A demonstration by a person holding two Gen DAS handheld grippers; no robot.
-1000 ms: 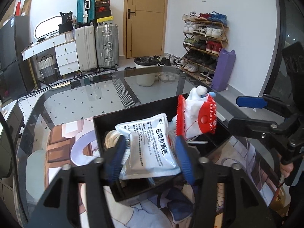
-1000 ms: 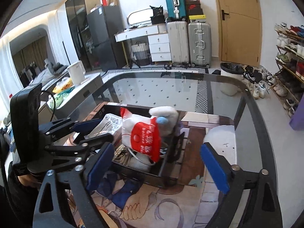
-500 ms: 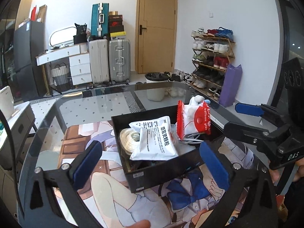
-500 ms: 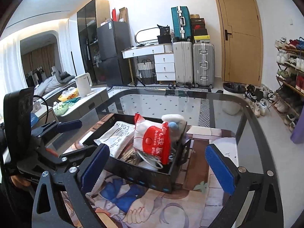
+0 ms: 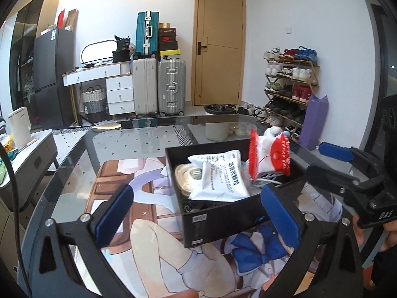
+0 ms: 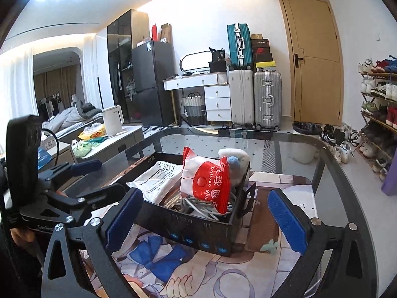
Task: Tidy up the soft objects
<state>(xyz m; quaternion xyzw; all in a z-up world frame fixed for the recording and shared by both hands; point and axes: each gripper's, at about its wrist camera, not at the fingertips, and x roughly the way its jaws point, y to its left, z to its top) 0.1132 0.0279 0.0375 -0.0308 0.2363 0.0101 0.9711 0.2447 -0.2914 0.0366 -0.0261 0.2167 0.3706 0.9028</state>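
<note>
I'm hovering both tongs, left tongs (image 5: 196,213) and right tongs (image 6: 206,213) released and empty, since the white pouch (image 5: 219,178) at 12 o'clock is lying in the black box (image 5: 223,219).

Box (image 5: 223,213): black, blue marks along one side. Pouch (image 5: 220,176) inside: white, dark printed text. Packet (image 5: 270,154): red and white, white lettering. Coiled cord (image 5: 184,176): white. Mat (image 5: 153,226) on the worktop (image 5: 139,139): cartoon print in tan, white and blue. Both gripper frames black, pads (image 6: 124,221) blue. Upper centre: teal suitcase (image 5: 147,32), yellowish-brown door (image 5: 218,47).
</note>
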